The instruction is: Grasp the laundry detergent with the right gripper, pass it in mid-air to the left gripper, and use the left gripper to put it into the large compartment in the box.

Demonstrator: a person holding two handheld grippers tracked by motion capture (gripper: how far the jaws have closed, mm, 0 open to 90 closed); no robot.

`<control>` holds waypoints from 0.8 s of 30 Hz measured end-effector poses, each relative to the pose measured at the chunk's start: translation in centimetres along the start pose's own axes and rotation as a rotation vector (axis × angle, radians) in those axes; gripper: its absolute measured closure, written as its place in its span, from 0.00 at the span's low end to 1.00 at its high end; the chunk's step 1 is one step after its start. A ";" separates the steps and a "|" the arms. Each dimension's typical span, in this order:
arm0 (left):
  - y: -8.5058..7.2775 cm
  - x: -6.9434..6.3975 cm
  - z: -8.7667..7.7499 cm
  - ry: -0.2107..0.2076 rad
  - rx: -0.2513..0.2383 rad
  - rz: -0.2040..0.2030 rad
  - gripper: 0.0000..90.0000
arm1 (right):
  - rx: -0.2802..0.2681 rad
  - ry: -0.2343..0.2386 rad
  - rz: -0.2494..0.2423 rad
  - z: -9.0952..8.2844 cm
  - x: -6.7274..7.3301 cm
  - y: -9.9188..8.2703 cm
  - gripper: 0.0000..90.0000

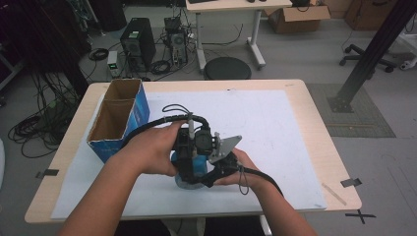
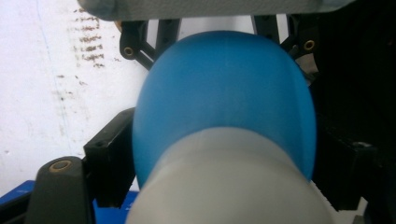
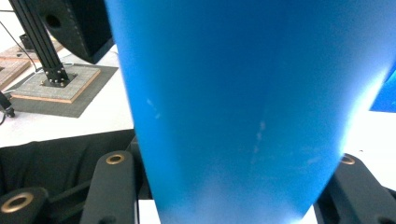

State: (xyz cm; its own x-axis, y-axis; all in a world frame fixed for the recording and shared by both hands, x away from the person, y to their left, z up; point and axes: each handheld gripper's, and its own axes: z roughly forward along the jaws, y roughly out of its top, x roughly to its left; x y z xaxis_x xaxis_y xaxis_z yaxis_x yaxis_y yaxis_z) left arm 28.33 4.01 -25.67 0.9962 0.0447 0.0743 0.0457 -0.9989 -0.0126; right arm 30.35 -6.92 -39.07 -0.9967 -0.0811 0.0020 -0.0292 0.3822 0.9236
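Left gripper view alone shows the blue bottle's (image 2: 224,93) white cap (image 2: 229,182).

A light wooden table (image 1: 300,93) carries a white sheet (image 1: 265,128) over most of its top. On the sheet's left stands an open, two-compartment blue cardboard box (image 1: 140,110); a blue bottle (image 1: 196,164) sits near the front.
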 end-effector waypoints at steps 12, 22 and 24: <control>0.0 -0.1 -0.1 0.002 0.005 0.002 0.31 | 0.001 0.001 -0.005 0.1 0.0 0.0 0.50; 0.1 0.0 -0.1 0.005 0.004 -0.004 0.37 | -0.003 -0.004 -0.008 0.0 0.0 0.1 0.50; 0.1 0.0 -0.1 0.007 0.005 -0.005 0.38 | -0.003 -0.001 -0.011 0.0 0.0 0.1 0.50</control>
State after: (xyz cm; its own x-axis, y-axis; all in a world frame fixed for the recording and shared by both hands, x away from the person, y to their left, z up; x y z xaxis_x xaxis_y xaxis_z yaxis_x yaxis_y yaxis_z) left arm 28.32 3.90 -25.60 0.9954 0.0498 0.0818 0.0513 -0.9985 -0.0170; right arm 30.31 -6.87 -39.02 -0.9964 -0.0841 -0.0085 -0.0399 0.3788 0.9246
